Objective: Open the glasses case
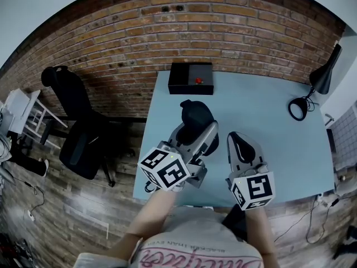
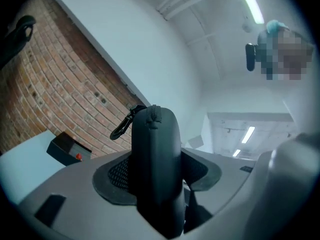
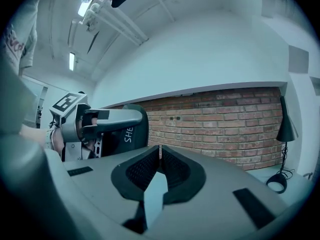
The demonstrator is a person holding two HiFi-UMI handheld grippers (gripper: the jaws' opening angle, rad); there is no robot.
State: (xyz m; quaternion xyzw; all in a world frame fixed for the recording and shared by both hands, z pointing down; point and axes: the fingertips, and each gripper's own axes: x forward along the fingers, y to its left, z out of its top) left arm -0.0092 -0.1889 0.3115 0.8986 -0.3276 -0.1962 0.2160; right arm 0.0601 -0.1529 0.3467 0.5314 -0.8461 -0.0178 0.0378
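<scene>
Running across the back of the room, a red-brown brick wall [image 1: 167, 38] is facing a pale blue rectangular bench [image 1: 279, 149] that is butting up against it. A black office chair [image 1: 78, 133] is standing on the wooden floor off the bench's left edge. A flat black box [image 1: 191, 78] is sitting at the bench's far edge, and a black desk lamp [image 1: 319, 85] is standing at its far right corner.

The person's forearms [image 1: 150, 216] are reaching forward side by side over the bench's near edge. The left hand-held gripper [image 1: 202, 134] is pointing away from the person and slightly upward, with its marker cube rolled over at a slant. It is clenching a black, rounded zip-up glasses case [image 2: 155, 154] between its pads. The right hand-held gripper [image 3: 160, 156] is lying level just beside it, its jaws pressed together on nothing.

The case is standing on edge in the jaws over the near middle of the bench. Its long axis is running out past the fingertips toward the wall, with its zip seam uppermost. A small black loop [image 2: 122, 126] is hanging from its far end.
</scene>
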